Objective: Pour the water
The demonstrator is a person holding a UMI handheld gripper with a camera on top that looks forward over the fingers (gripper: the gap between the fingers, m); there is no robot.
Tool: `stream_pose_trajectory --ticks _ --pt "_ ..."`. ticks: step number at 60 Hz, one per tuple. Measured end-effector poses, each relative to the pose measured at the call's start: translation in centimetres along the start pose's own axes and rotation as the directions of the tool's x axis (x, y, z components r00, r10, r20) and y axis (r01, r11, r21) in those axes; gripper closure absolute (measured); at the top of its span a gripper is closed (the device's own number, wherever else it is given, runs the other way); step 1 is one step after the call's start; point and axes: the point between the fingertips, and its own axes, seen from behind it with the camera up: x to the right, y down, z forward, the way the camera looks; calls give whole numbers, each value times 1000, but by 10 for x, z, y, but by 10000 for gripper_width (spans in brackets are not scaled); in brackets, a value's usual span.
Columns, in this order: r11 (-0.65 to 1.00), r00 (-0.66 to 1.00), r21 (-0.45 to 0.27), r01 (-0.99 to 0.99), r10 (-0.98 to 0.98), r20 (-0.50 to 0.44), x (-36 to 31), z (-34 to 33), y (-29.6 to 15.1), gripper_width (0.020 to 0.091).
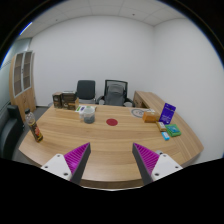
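Water vessel, prob. the glass jar [88,114], is seen far across the wooden table [100,150], near the back edge, well beyond the gripper [112,163]. Jaws are held wide apart, nothing gripped betw. the purple pads [75,157]. A red disc [112,123] is set just right of the jar. Boxes [169,113] are grouped at the table's right edge; another box [37,131] stands near the left edge. Broad bare tabletop is left betw. fingers and jar. Two office chairs [117,93] are placed behind the table's far edge.
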Motion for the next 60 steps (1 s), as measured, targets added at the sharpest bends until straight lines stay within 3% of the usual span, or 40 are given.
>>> stream_pose_trajectory --ticks 17,33,43,60 --pt "998 1000 -60 8 -9 -6 -41 8 37 243" --pt "991 999 -132 29 -23 47 -171 3 91 243" --pt "992 997 -129 3 6 71 -286 11 96 240" --pt "998 986 -9 -54 55 154 -450 75 36 243"
